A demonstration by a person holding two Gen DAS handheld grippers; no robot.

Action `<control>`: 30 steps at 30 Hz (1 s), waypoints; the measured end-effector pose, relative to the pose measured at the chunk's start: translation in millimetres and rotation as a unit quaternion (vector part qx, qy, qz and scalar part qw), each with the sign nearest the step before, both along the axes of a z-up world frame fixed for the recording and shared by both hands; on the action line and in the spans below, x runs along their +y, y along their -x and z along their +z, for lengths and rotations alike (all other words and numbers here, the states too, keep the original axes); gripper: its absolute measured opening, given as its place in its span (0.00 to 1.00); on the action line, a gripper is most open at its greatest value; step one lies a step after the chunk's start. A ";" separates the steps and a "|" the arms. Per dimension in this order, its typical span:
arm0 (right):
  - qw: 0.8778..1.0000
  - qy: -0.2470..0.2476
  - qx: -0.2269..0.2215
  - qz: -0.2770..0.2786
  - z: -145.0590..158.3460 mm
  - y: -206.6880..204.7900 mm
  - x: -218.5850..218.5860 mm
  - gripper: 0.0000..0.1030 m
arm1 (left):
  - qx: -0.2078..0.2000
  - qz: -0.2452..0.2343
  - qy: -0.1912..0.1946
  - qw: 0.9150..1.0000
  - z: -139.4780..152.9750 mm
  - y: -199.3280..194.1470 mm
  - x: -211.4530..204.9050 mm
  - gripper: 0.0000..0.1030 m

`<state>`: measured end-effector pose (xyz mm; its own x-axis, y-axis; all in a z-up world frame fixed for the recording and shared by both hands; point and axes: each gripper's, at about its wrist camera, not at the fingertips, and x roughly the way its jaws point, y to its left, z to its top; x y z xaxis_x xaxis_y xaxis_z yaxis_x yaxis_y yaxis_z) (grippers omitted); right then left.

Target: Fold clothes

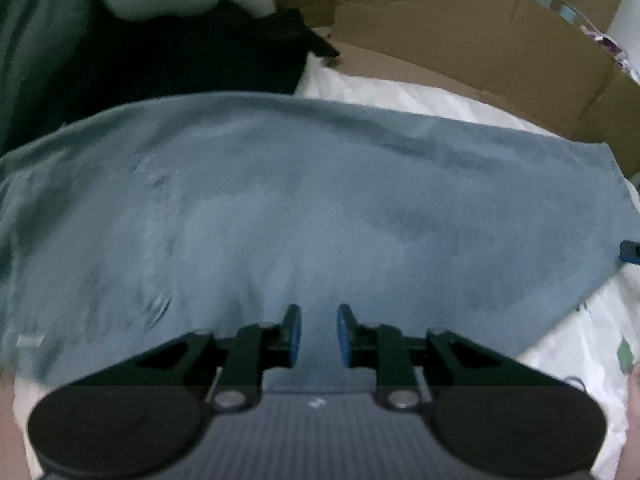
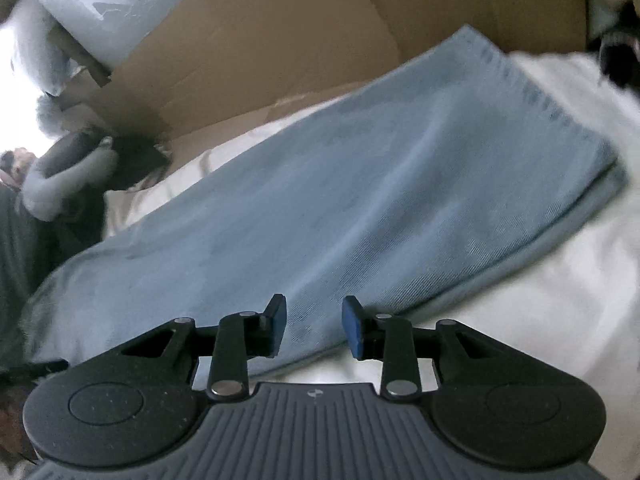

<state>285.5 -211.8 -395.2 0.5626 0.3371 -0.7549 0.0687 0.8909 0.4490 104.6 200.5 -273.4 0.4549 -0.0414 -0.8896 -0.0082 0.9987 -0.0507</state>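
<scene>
At far left, a heap of dark and pale-grey garments [image 1: 168, 28] waits beside the work area, still unfolded as far as the blur allows. Across the middle lies the task's thing, a slate-blue woven cloth [image 1: 304, 208], spread flat on a white sheet-covered surface [image 1: 404, 92]; whether that surface is a bed or a bench cannot be told. From the right wrist view the slate-blue cloth [image 2: 360, 208] shows a doubled edge along its near right side, two layers stacked, so you appear to have one fold already laid.

Your left claw [image 1: 318, 336] hangs just above the cloth's near edge with its blue-padded fingers [image 1: 294, 334] apart and nothing between them. Your right claw [image 2: 314, 330] hovers over the cloth's near corner, where blue fabric meets white sheet, its blue pads [image 2: 354, 332] likewise apart and empty. At the right edge of the left view a small blue-and-black tip [image 1: 630, 251] pokes in beside the cloth, probably the other claw.

Behind, brown cardboard panels [image 1: 460, 36] wall off the back.

Judged from this: one fold down, both claws released, cloth lying smooth. A further fold to a compact shape and the waiting heap remain.
</scene>
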 end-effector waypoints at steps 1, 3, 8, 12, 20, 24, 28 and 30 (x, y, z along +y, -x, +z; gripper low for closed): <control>1.000 0.022 -0.002 0.000 0.1 -2.1 0.4 0.40 | -0.006 0.001 -0.003 1.000 -3.8 -3.5 -1.2 0.40; 0.997 0.071 -0.005 0.005 -0.6 -6.9 2.9 0.46 | -0.017 -0.008 -0.014 1.000 -11.7 -14.0 -8.8 0.42; 0.990 0.139 -0.005 0.037 -9.3 -20.0 12.0 0.46 | -0.028 -0.041 -0.028 0.998 -30.5 -39.8 -29.8 0.42; 0.987 0.153 -0.006 0.048 -15.8 -28.2 12.4 0.47 | -0.047 -0.055 -0.047 0.996 -41.0 -60.2 -43.9 0.42; 0.984 0.170 -0.014 0.059 -19.3 -47.8 13.0 0.51 | -0.072 -0.077 -0.059 0.993 -40.1 -99.6 -65.2 0.45; 0.983 0.173 -0.020 0.058 -20.2 -60.3 11.0 0.55 | -0.076 -0.082 -0.058 0.992 -42.4 -122.4 -73.4 0.45; 0.983 0.176 -0.021 0.053 -21.2 -72.9 8.0 0.60 | -0.074 -0.087 -0.060 0.992 -45.8 -145.7 -82.5 0.44; 0.982 0.181 -0.021 0.052 -21.5 -78.3 6.9 0.61 | -0.068 -0.084 -0.059 0.992 -47.7 -157.7 -86.1 0.44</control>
<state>363.8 -204.9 -416.7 0.5724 0.1095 -0.8126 -0.0439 0.9937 0.1029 262.3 114.4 -321.1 0.5672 -0.0259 -0.8232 0.1586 0.9842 0.0783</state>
